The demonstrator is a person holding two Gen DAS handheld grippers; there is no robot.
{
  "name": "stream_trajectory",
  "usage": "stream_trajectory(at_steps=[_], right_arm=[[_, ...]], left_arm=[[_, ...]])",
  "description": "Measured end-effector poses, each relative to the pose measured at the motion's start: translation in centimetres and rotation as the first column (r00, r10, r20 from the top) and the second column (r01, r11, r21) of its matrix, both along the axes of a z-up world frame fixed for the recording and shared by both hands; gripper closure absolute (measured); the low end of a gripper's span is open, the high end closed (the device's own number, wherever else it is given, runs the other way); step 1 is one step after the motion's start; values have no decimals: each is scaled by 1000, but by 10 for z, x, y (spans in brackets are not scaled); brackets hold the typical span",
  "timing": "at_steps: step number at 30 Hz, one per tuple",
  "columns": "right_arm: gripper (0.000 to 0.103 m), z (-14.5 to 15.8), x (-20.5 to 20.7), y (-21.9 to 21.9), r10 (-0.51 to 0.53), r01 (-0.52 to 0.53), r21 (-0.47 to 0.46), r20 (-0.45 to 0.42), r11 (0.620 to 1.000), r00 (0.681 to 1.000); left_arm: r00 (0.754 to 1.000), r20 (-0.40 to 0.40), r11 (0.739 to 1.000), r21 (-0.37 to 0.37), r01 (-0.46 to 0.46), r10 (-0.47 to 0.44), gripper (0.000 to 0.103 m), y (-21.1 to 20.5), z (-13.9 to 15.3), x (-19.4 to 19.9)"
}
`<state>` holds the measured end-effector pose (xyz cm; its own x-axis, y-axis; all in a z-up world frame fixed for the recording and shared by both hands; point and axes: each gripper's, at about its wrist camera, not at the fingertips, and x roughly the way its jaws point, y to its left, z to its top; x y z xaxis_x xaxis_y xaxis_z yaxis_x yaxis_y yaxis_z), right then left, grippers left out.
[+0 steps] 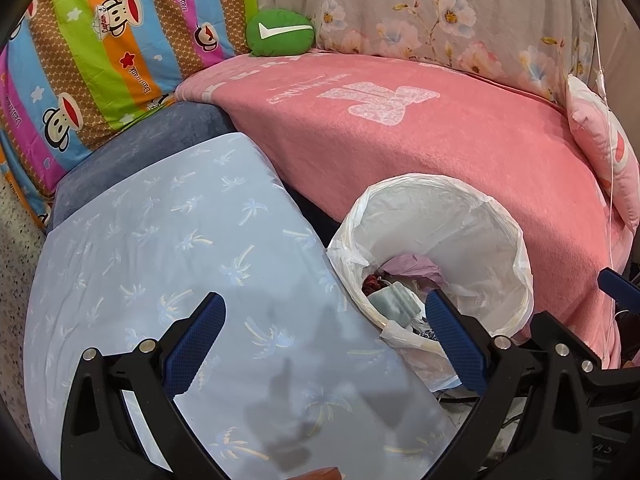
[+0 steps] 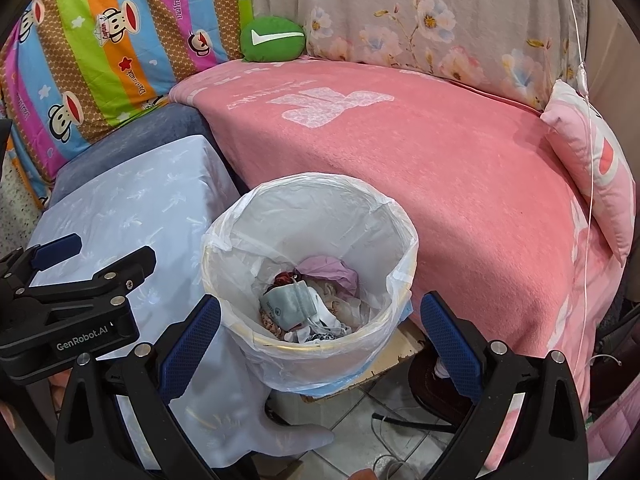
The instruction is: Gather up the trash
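A bin lined with a white plastic bag (image 2: 312, 216) stands between a low table and a bed. Inside lies trash (image 2: 304, 304): a grey face mask, pink crumpled paper and other scraps. My right gripper (image 2: 320, 328) hangs open right above the bin's near rim, nothing between its blue pads. My left gripper (image 1: 324, 320) is open too, over the table's light blue cloth (image 1: 160, 248), with the bin (image 1: 440, 216) by its right finger. The left gripper (image 2: 80, 280) also shows in the right wrist view, at the left over the cloth.
A pink blanket (image 2: 440, 168) covers the bed behind the bin. A green cushion (image 2: 272, 38), a striped cartoon quilt (image 2: 112, 40), a floral cover (image 2: 420, 12) and a pink pillow (image 2: 592, 160) line its far side. Tiled floor with cables (image 2: 400, 424) lies below the bin.
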<state>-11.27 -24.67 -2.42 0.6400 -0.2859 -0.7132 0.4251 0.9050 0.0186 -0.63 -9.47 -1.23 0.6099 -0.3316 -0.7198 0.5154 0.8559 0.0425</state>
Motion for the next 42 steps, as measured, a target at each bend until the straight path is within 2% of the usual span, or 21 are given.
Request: stream_trajectory(at_steps=[42], right_arm=[[6, -10, -3, 1, -7, 7, 10, -26, 1000, 1000]], left_arm=[[1000, -16, 999, 30, -20, 21, 7, -2, -11, 2]])
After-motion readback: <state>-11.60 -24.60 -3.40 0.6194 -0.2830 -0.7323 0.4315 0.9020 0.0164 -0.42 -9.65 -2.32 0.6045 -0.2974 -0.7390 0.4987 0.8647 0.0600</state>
